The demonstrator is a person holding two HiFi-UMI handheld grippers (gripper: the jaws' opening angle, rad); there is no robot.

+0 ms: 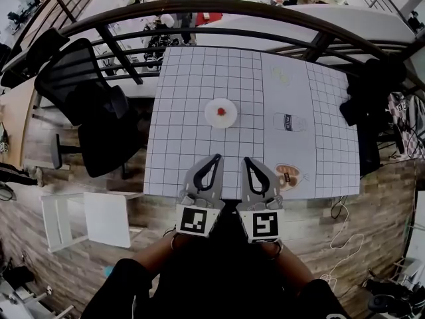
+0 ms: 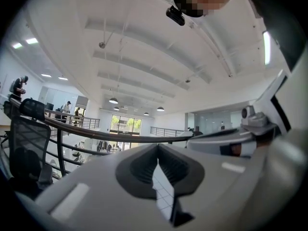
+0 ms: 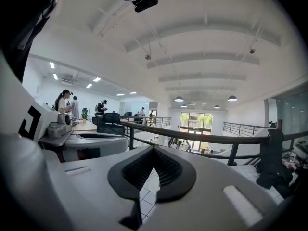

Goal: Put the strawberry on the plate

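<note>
At the surface (image 1: pixel 192 111) edge, left claw (image 1: pixel 217 157) and right claw (image 1: pixel 246 159) are pressing together, empty; the strawberry (image 1: pixel 222 111) is lying on the plate (image 1: pixel 211 117).

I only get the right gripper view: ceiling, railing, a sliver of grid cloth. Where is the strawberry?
Observer: Head view shows the strawberry lying on the white plate, in the middle of the table.
Operator: And my claws?
Observer: The right claw and left claw sit side by side at the table's near edge, short of the plate.
Operator: Left one holding anything?
Observer: No; the left gripper view shows its jaws shut, nothing between them.
</note>
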